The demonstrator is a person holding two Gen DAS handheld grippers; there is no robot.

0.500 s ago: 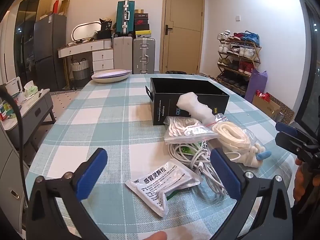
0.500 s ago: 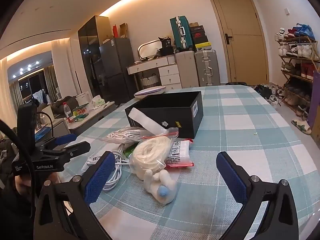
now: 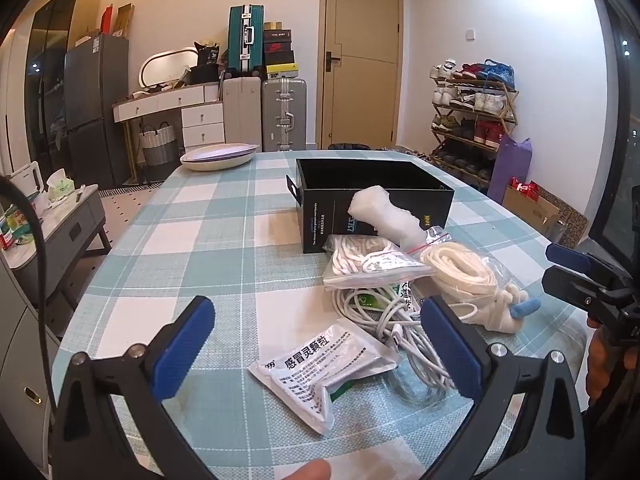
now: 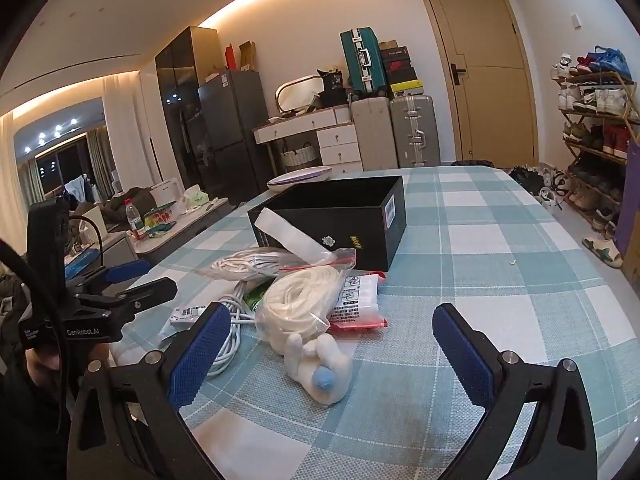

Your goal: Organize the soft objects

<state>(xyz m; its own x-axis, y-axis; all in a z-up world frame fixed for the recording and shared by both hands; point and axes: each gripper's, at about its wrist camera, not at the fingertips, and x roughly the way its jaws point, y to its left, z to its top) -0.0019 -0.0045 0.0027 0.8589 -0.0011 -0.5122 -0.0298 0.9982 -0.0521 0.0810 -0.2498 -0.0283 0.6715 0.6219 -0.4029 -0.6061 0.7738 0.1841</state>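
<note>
on the checked tablecloth point(image 3: 224, 248) a heap of soft things is seen just near of an open black box point(image 3: 372, 196), with the white foam roll point(image 3: 380, 216) leaning against the box wall. two bagged coils of white cord point(image 3: 460, 268) lie on a loose white cable point(image 3: 396, 320), and a white plush toy point(image 4: 320, 364) lies at the near right of the heap. a flat medicine sachet point(image 3: 324, 364) lies nearest the left gripper point(image 3: 316, 344), whose jaws are spread wide with nothing pinched. the right gripper point(image 4: 332, 352) is likewise held spread, empty, the plush toy seen between its fingers.
</note>
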